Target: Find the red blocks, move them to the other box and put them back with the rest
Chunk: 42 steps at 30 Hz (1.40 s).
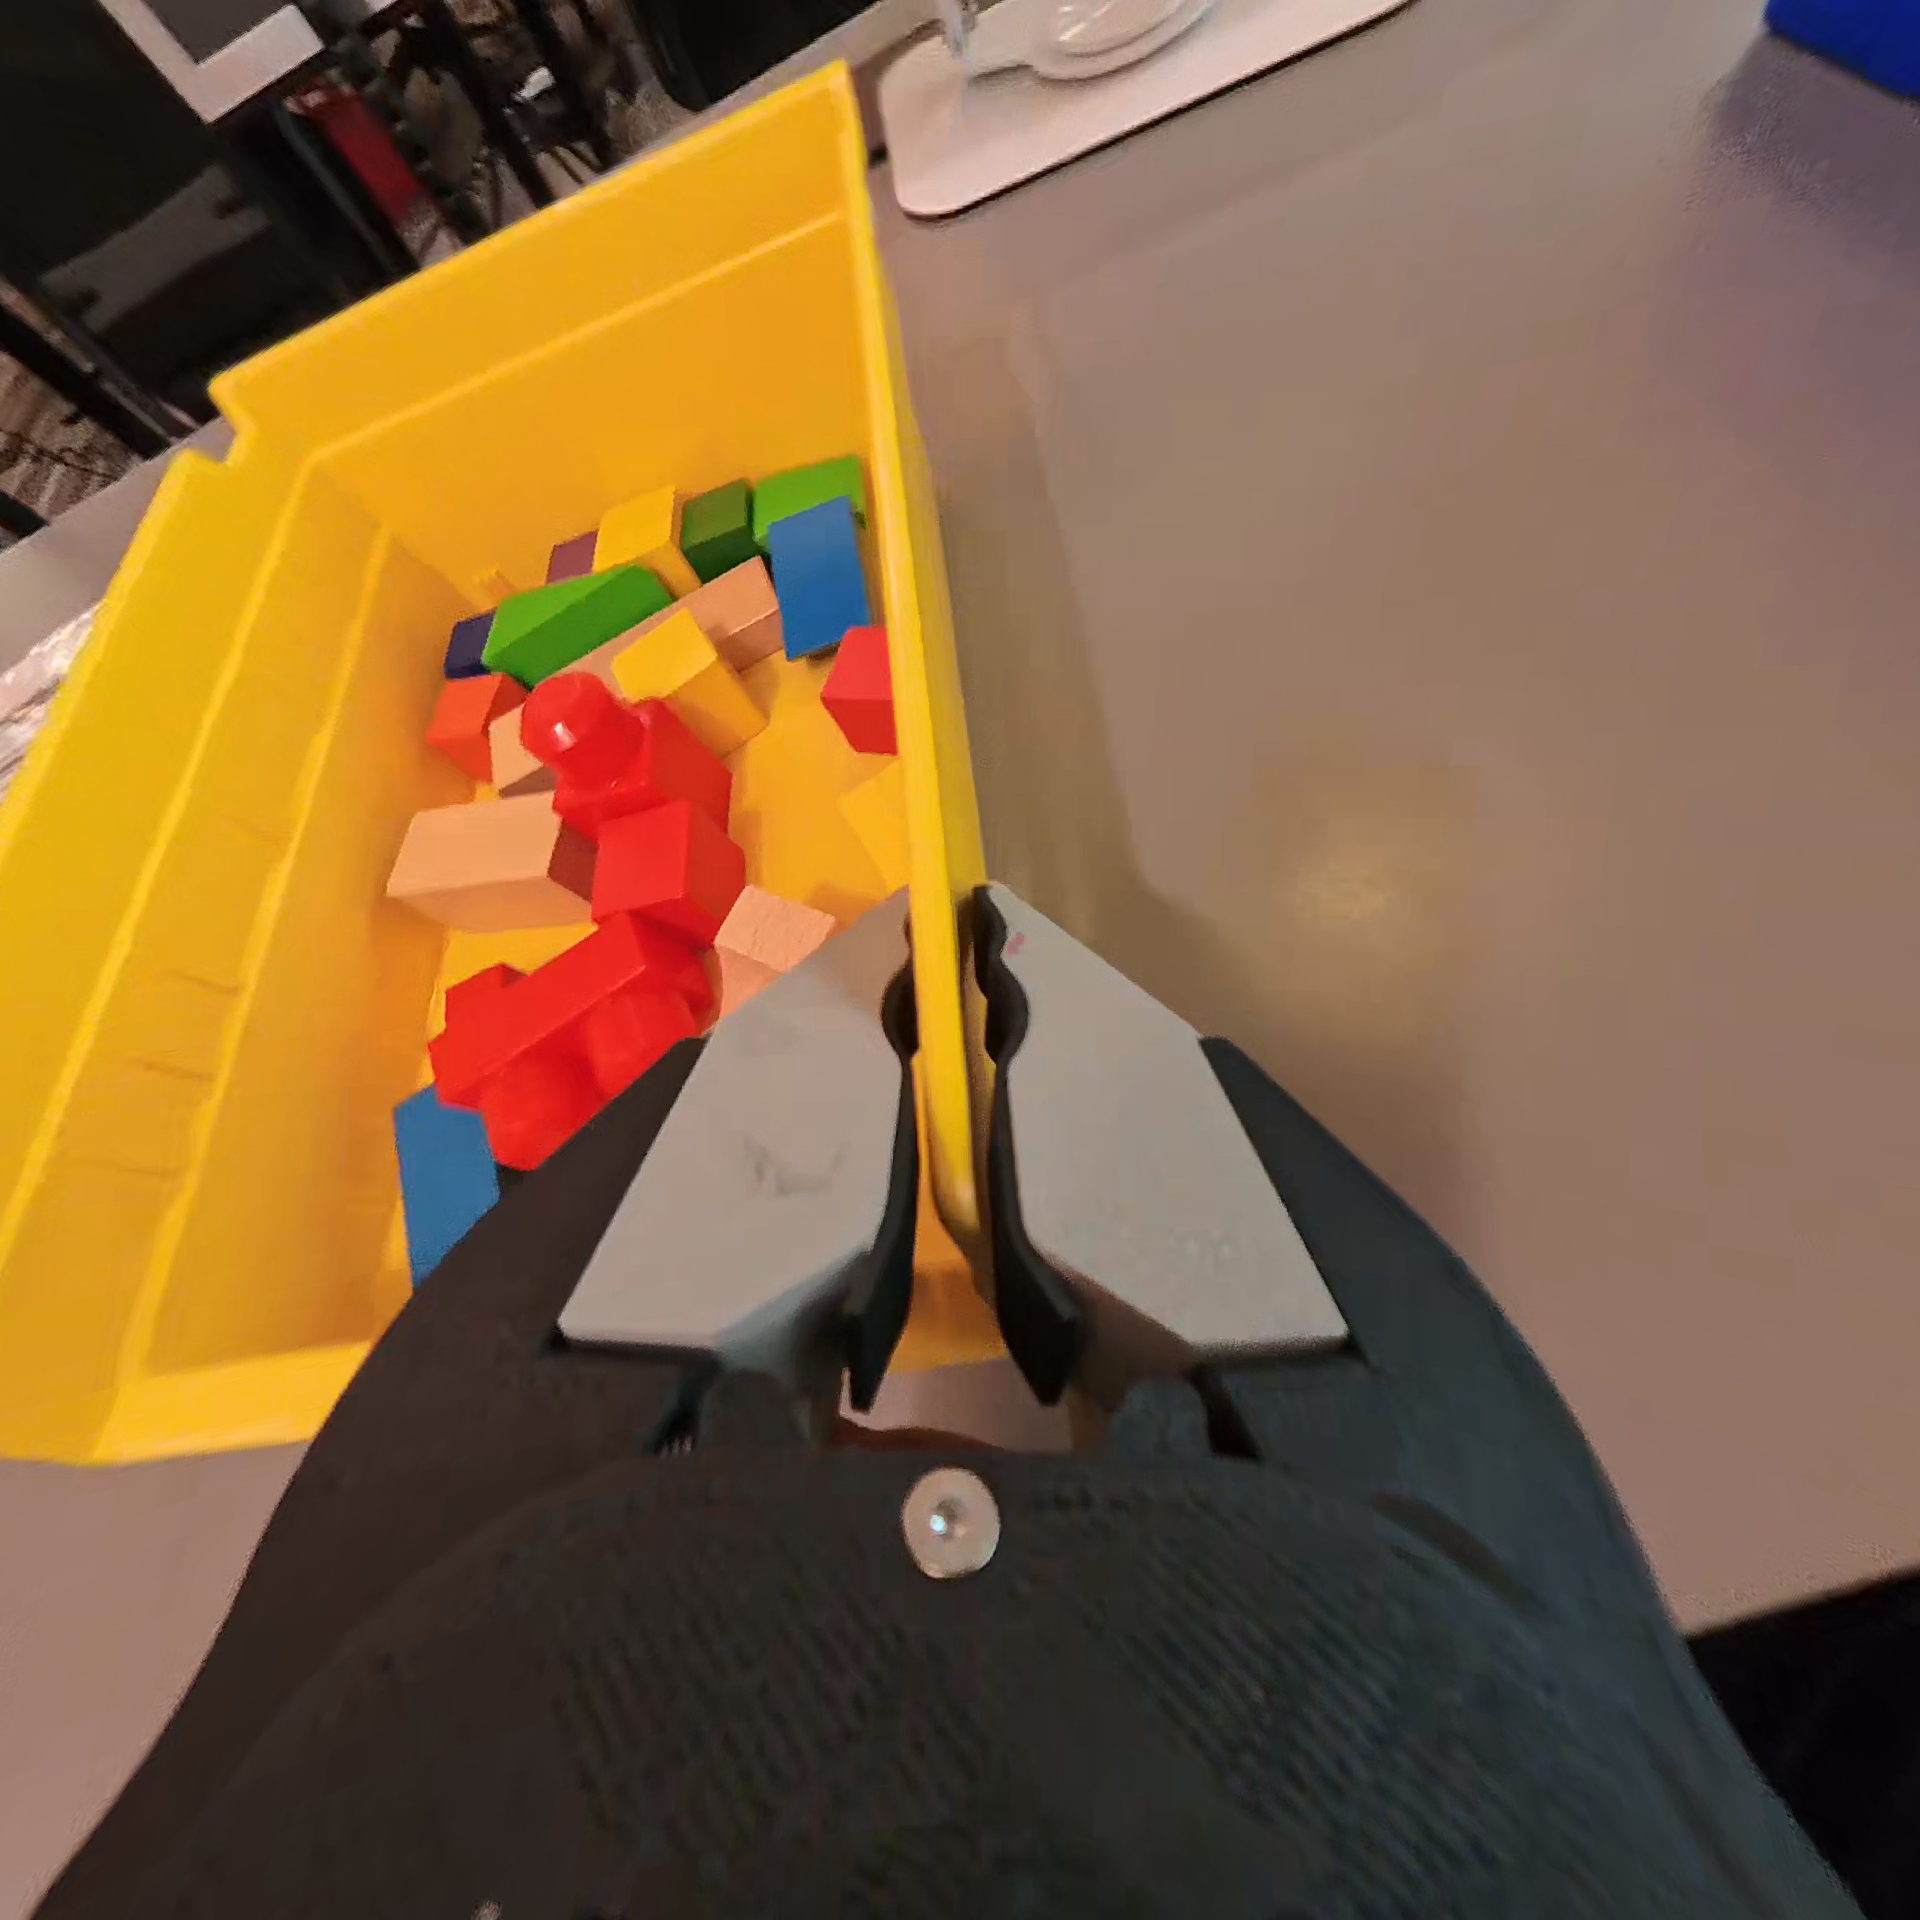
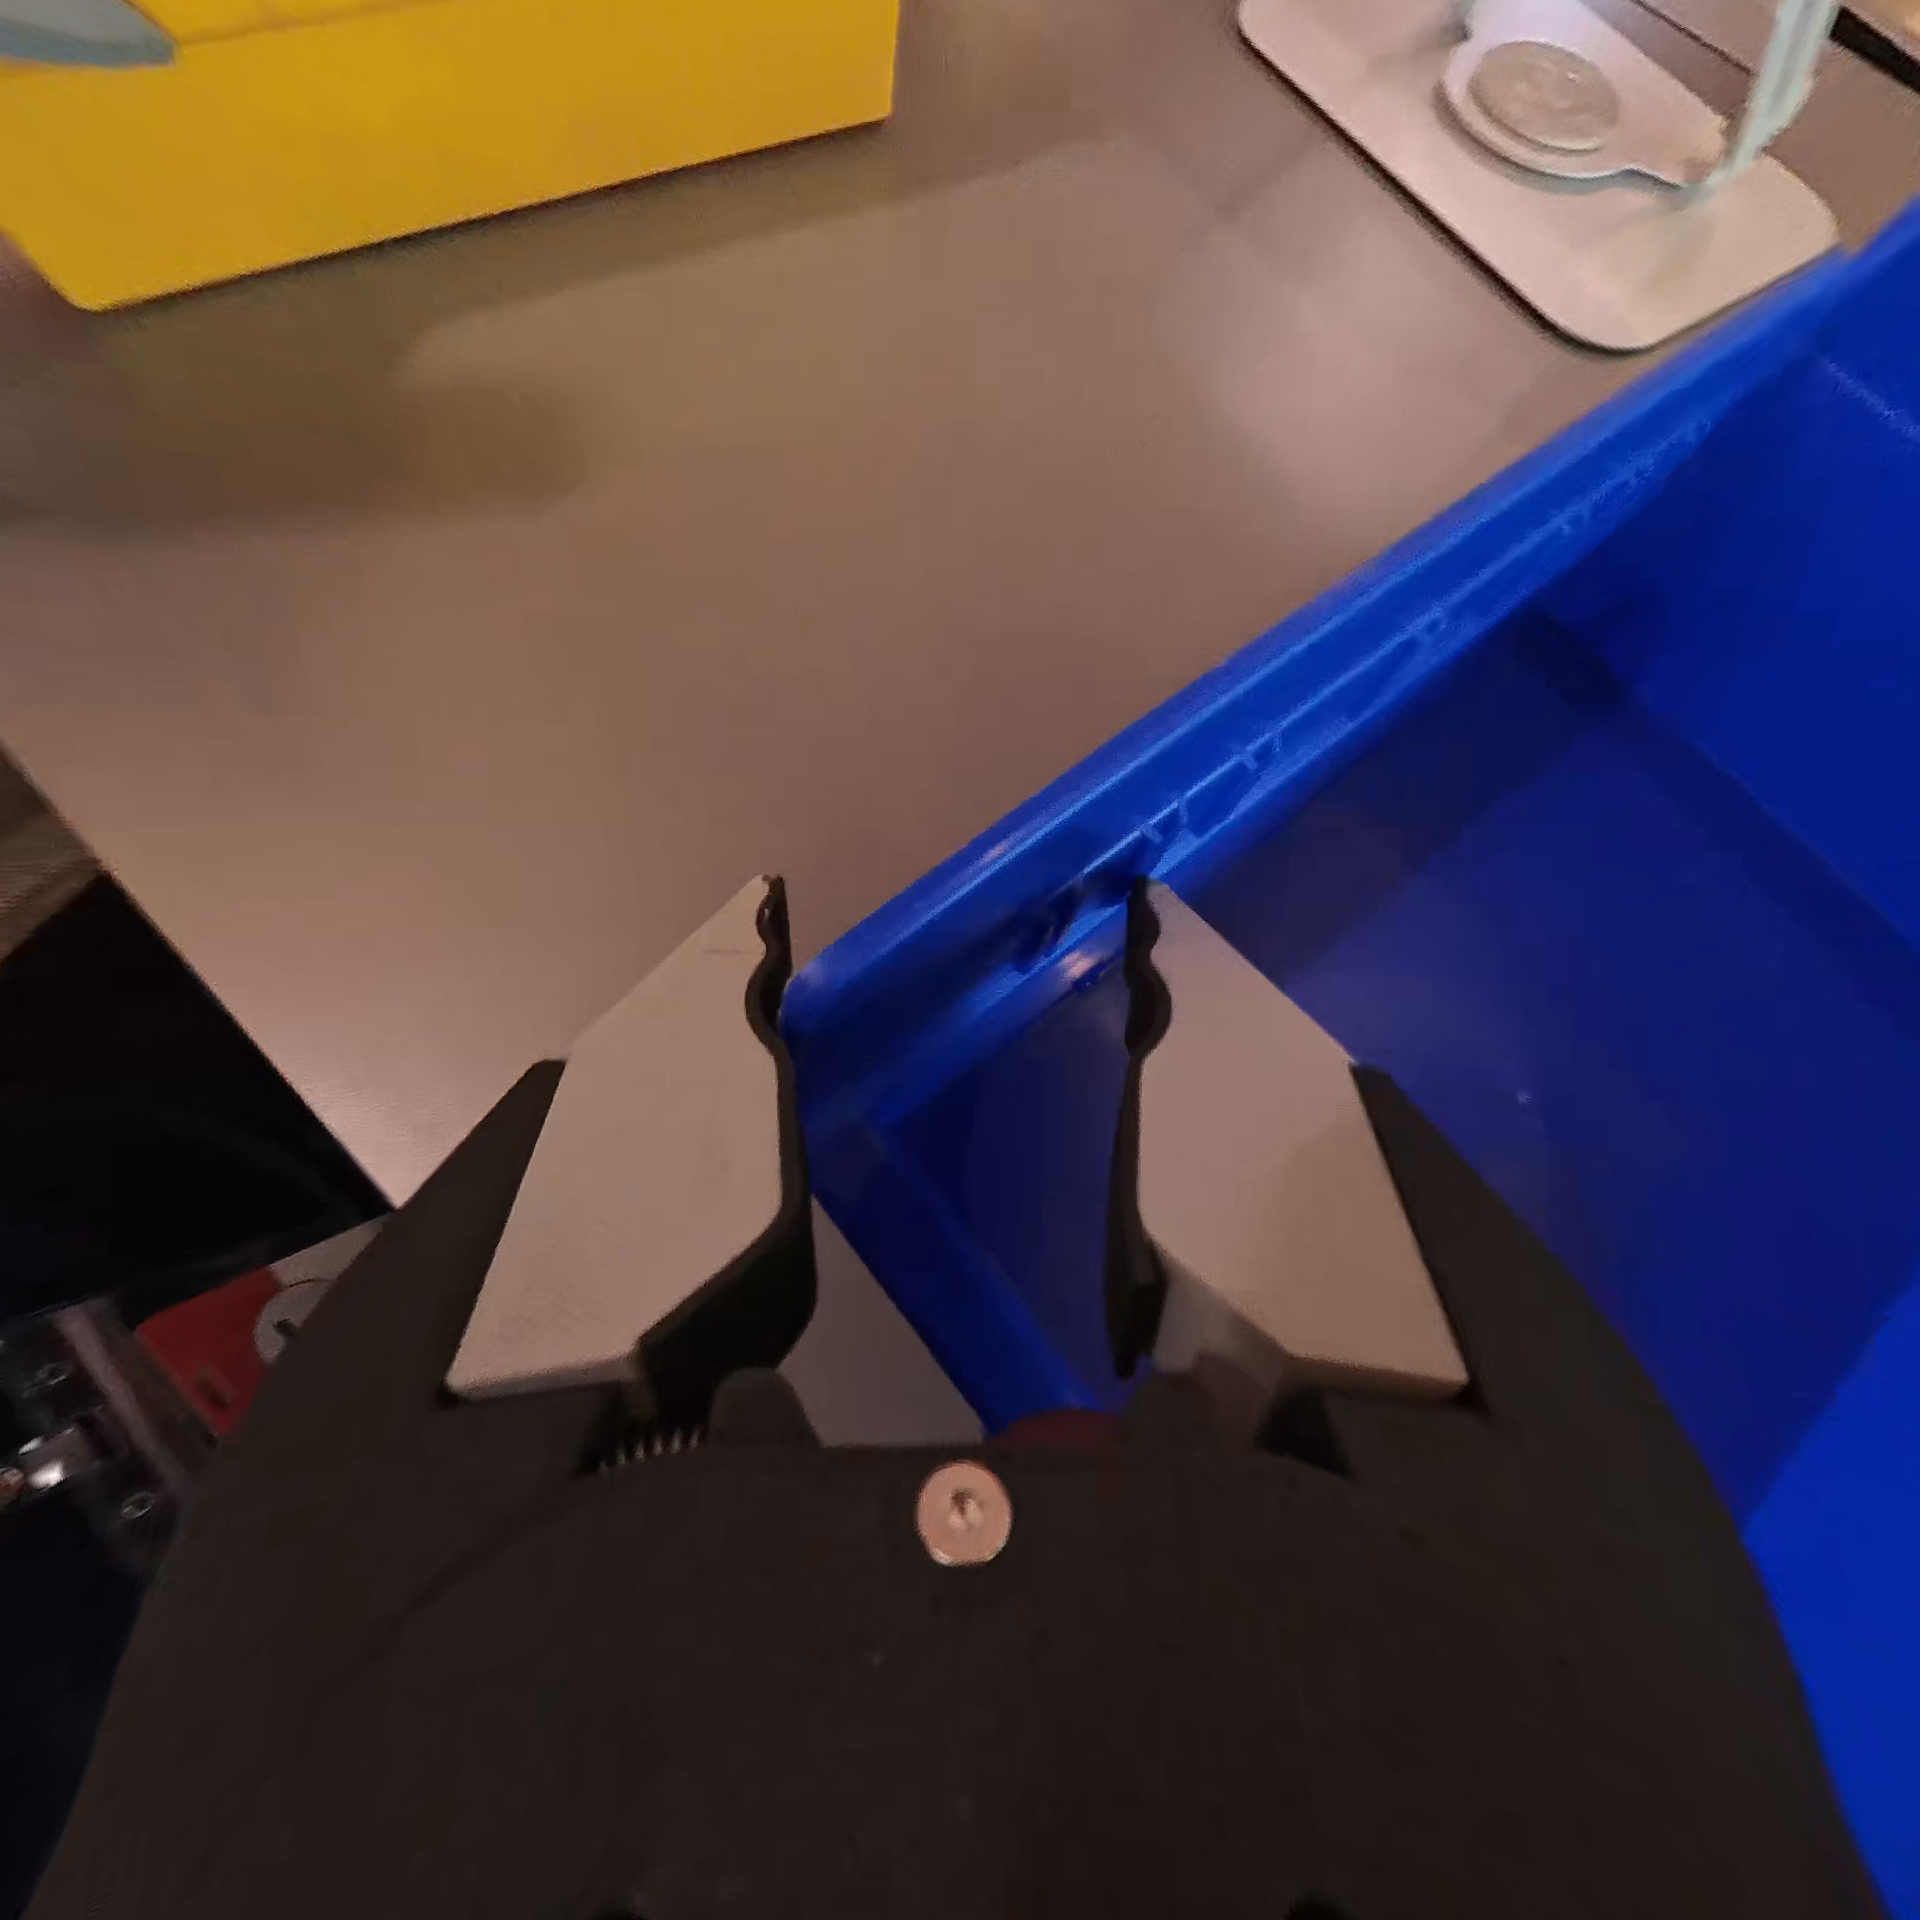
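Note:
The yellow box (image 1: 582, 343) holds mixed coloured blocks, among them several red ones: a cube (image 1: 665, 862), a long block (image 1: 582, 1029), a knobbed piece (image 1: 571, 717) and one by the right wall (image 1: 862, 691). My left gripper (image 1: 943, 904) is shut on the yellow box's right wall, one finger inside and one outside. The blue box (image 2: 1455, 727) looks empty where its inside shows. My right gripper (image 2: 956, 894) is open, its jaws wide apart around the blue box's near corner, the left pad (image 2: 774, 997) at the corner's outside. The yellow box also shows in the right wrist view (image 2: 468, 125).
The boxes stand on a grey table (image 1: 1455, 623) with bare surface between them (image 2: 727, 520). A white mat with a clear glass item lies at the back (image 1: 1039, 114) (image 2: 1538, 177). The table's near edge runs at lower left in the right wrist view (image 2: 208, 987).

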### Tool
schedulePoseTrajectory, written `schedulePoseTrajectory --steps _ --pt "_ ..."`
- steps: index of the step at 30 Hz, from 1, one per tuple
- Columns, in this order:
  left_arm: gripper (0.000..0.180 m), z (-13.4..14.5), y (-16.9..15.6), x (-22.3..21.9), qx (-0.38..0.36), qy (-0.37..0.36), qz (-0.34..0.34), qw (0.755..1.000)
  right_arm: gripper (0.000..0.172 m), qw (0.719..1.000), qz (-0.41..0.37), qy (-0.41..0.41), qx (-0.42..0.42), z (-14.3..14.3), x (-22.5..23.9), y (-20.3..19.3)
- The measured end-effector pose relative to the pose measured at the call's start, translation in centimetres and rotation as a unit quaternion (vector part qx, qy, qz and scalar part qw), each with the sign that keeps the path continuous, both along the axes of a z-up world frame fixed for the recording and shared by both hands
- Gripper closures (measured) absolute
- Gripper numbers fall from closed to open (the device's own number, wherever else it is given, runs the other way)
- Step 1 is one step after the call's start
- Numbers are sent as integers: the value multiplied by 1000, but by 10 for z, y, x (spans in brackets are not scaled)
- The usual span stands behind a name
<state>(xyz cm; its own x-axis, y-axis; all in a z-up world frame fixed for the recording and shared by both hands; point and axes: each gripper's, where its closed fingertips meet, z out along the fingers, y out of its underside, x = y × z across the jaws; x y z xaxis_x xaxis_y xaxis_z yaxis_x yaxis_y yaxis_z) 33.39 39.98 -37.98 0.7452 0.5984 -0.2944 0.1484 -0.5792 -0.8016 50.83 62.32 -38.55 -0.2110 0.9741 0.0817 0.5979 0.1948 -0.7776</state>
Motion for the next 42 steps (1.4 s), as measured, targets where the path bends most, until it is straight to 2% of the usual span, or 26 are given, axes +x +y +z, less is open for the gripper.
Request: schedulePoseTrajectory --steps 3,5,6,8,13,15,17,19,20,21,22,24,26,28,30,33,36,39,42 --pt "177 1 2 -11 9 5 23 1000 120 999 -20 11 -27 0 1 4" --pt "177 1 8 -18 9 3 32 999 123 999 -47 17 5 2 -2 15" --pt "177 1 11 -21 10 1 37 999 132 997 -68 17 22 2 -5 20" --pt "177 1 16 -25 10 -1 46 999 140 992 -113 18 43 2 -14 31" --pt "176 4 13 -12 31 2 48 998 155 979 -186 26 83 2 -8 37" --pt "172 7 10 4 63 -10 25 998 161 975 -201 25 88 2 2 40" --pt "153 9 10 21 85 -28 -9 996 164 974 -205 27 96 3 9 40" --pt "132 23 11 35 113 -38 -46 992 160 978 -189 37 85 7 8 36" --pt "126 36 9 39 124 -38 -63 990 146 980 -182 48 70 14 7 33" --pt "126 51 4 39 132 -28 -73 988 126 982 -174 60 50 24 7 29" --pt "132 68 -4 34 135 -9 -76 988 119 984 -160 73 31 36 7 24" --pt "141 96 -23 8 132 33 -55 989 125 985 -137 106 14 68 9 16" --pt "142 103 -35 -26 112 25 -32 993 124 982 -125 139 20 98 11 14" --pt "137 88 -36 -53 80 -20 -29 996 122 981 -111 156 22 117 10 9" --pt "136 62 -33 -80 35 -63 -18 997 119 982 -95 163 19 126 8 3" --pt "134 12 -25 -104 -46 -135 -9 990 118 983 -81 167 6 128 4 -3" --pt "133 -23 -19 -113 -109 -169 -9 979 117 983 -76 164 5 124 4 -4" --pt "137 -38 -13 -121 -138 -176 -6 975 117 984 -78 162 8 123 5 0" --pt "142 -31 -7 -120 -127 -161 -13 979 118 984 -75 163 1 123 7 2"
